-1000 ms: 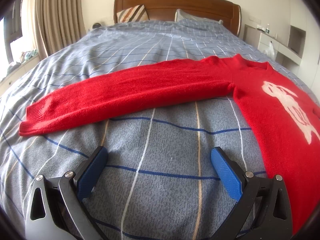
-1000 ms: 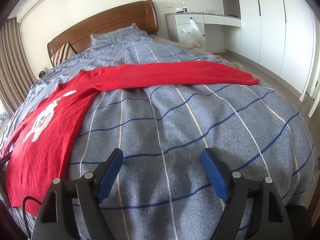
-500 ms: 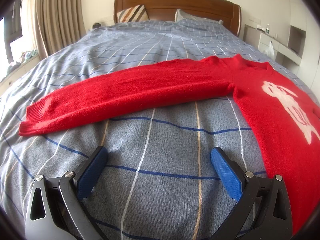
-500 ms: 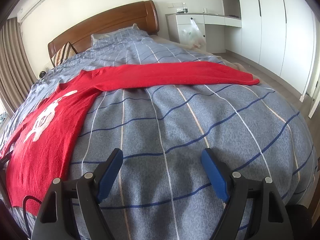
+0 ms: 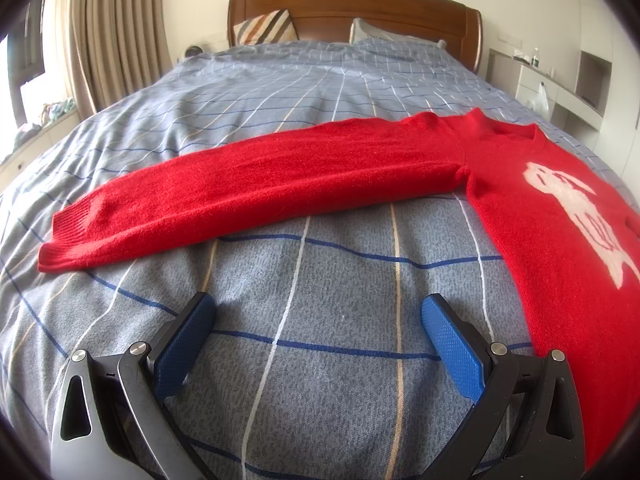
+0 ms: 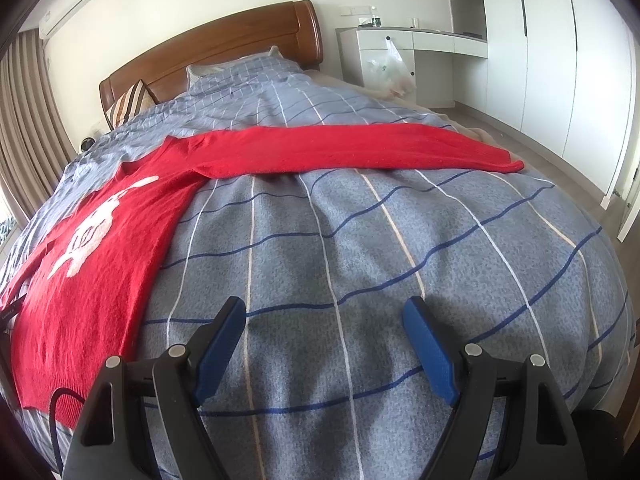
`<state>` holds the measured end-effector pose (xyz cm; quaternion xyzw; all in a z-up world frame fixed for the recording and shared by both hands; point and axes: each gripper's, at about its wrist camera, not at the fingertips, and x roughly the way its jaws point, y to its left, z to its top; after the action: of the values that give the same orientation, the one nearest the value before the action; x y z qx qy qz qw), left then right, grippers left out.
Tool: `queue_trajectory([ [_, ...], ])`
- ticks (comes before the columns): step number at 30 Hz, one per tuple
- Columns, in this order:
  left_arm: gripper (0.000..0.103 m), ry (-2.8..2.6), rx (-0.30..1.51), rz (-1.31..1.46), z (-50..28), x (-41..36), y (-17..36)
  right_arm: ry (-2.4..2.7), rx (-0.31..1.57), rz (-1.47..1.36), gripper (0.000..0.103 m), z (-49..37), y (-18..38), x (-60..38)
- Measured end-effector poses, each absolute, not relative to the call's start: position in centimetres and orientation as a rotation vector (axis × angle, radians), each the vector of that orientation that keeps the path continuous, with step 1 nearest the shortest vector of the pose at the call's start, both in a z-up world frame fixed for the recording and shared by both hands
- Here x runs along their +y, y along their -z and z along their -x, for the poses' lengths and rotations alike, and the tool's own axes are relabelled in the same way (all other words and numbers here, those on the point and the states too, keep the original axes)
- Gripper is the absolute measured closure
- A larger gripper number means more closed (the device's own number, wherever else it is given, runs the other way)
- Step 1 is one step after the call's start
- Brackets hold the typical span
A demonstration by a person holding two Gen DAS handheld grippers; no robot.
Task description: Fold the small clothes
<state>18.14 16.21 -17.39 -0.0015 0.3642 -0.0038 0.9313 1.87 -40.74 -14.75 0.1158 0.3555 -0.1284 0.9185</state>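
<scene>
A red sweater [image 5: 552, 216] with a white figure on its front lies flat on the bed, both sleeves spread out sideways. Its left sleeve [image 5: 248, 188] runs across the left wrist view, cuff at the left. My left gripper [image 5: 318, 304] is open and empty, over bare quilt just short of that sleeve. In the right wrist view the sweater's body [image 6: 100, 240] lies at the left and the right sleeve [image 6: 360, 152] stretches to the right. My right gripper [image 6: 324, 304] is open and empty over bare quilt, short of that sleeve.
The bed has a grey-blue checked quilt [image 5: 320, 92], pillows and a wooden headboard [image 5: 352, 8]. Curtains [image 5: 116, 36] hang at the left. A white desk [image 6: 416, 44] with a hanging plastic bag and white wardrobes [image 6: 552, 48] stand at the right, past the bed's edge.
</scene>
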Motion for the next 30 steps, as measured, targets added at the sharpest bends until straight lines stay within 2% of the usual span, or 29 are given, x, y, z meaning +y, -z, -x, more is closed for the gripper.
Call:
queue_trajectory([
  [30,0.0,0.013,0.742,0.012,-18.09,16.2,17.49,0.258,0.732,-0.238,0.02,-1.95,14.96,-40.75],
])
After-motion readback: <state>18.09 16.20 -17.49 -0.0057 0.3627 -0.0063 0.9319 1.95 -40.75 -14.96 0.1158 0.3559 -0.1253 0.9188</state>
